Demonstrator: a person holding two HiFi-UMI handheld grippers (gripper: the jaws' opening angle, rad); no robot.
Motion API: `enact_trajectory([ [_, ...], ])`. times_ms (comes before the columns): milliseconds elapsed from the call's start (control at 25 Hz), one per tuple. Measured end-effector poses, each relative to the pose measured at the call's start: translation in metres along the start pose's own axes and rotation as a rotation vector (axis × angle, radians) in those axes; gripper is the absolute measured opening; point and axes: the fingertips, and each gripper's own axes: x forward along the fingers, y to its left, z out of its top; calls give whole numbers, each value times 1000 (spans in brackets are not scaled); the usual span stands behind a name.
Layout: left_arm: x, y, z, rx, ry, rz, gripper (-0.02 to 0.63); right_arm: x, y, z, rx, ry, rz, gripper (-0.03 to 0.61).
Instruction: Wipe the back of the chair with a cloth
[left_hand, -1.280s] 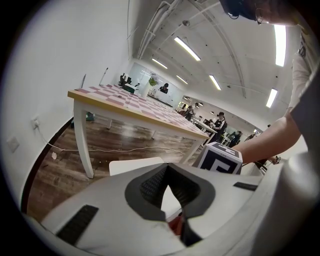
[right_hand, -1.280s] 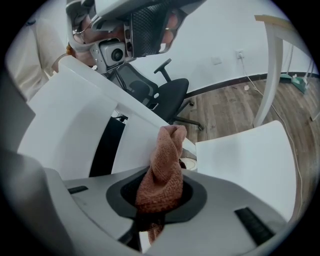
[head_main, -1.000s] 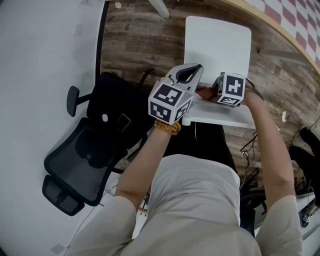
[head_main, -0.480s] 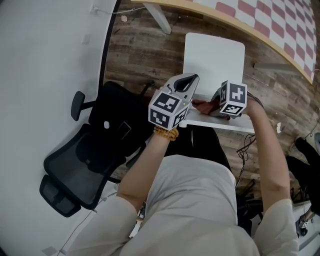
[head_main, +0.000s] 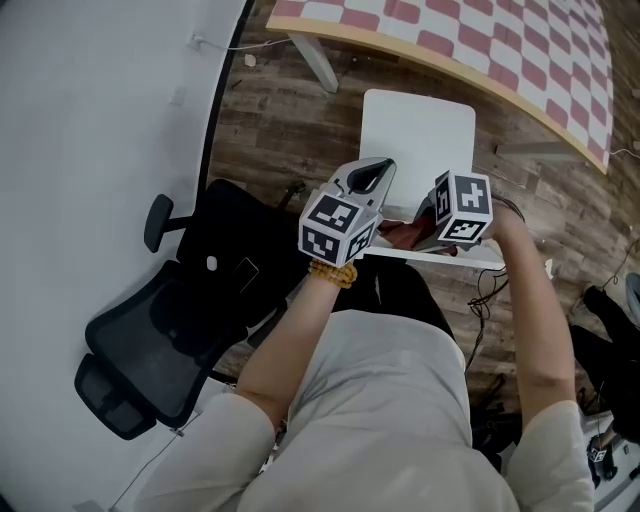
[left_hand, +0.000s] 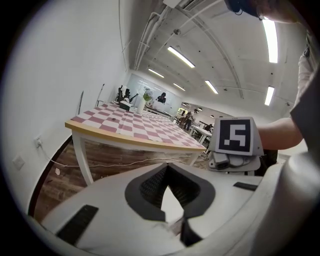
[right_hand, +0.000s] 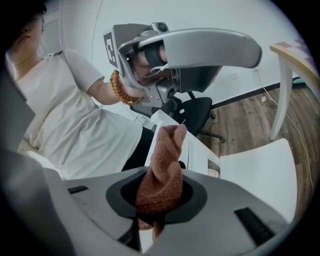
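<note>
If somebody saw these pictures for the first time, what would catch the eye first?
First comes the reddish-brown knitted cloth, clamped in the right tool and held at the top edge of the plain white chair, straight in front of the person. After that come the black mesh office chair at the left and the pink-and-white chequered table beyond.

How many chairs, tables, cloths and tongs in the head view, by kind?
Chairs: 2 (white chair, black office chair)
Tables: 1 (checkered table)
Cloths: 1 (cloth in right tongs)
Tongs: 2 (left tongs, right tongs)
Total: 6
</note>
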Motion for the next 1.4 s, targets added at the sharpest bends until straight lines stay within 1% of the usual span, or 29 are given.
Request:
enact_trajectory([
  [120,4,-9,3,4,-2,-14,12,-1,-1,-1,-1,1,-13,86],
  [320,13,-15,2,-5,-9,-18,12,8,-17,-13,-10,31,-71,86],
  [520,25,-19,-3,-14,-5,-27,12,22,-37,-28,9,32,-116,86],
  [720,39,-20,-5,-8,-3,-39,12,35,-68,-55,42,85,-192,86],
  [800,44,-21,-3,-6,-13,-45,12,43,-79,-61,65,80,-211,86],
  [920,53,-23,-3,-16,-16,-55,12,51,-90,-66,83,66,-222,86],
  [1120,65,-24,-11,-39,-5,-57,12,59,-104,-77,72,101,-226,84],
  [1400,76,-20,-25,-65,17,-42,12,72,-126,-94,73,122,-236,84],
])
